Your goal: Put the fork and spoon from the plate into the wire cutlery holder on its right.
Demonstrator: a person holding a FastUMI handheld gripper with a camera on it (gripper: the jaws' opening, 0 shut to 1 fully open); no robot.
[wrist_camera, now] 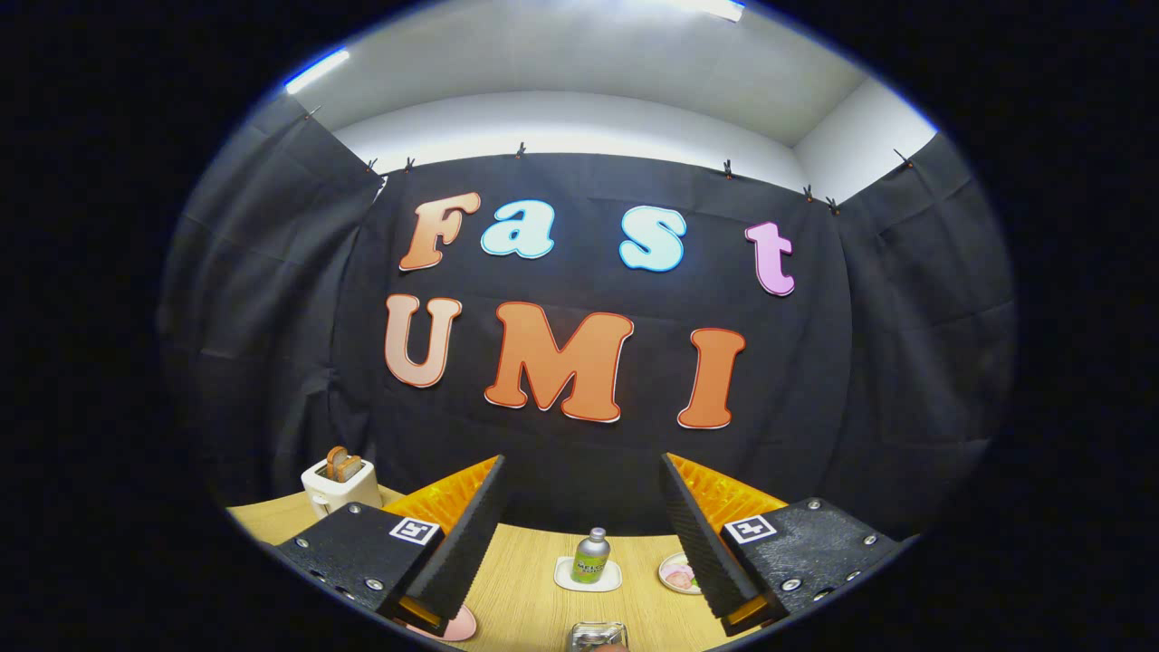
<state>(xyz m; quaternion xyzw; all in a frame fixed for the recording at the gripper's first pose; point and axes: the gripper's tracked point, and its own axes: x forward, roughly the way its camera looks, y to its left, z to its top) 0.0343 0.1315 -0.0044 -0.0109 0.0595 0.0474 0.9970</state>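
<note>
My gripper (579,507) is held high above the wooden table (525,589), its two fingers wide apart with nothing between them. Below and between the fingers, close under me, the top of a wire cutlery holder (598,637) peeks into sight. A pink plate (457,627) edge shows just under the left finger (462,543). No fork or spoon can be made out from here.
A small metal can (591,556) stands on a white coaster (589,577) between the fingers, farther back. A small round dish (677,573) lies beside the right finger. A white toaster (338,484) with bread in it sits at the back left.
</note>
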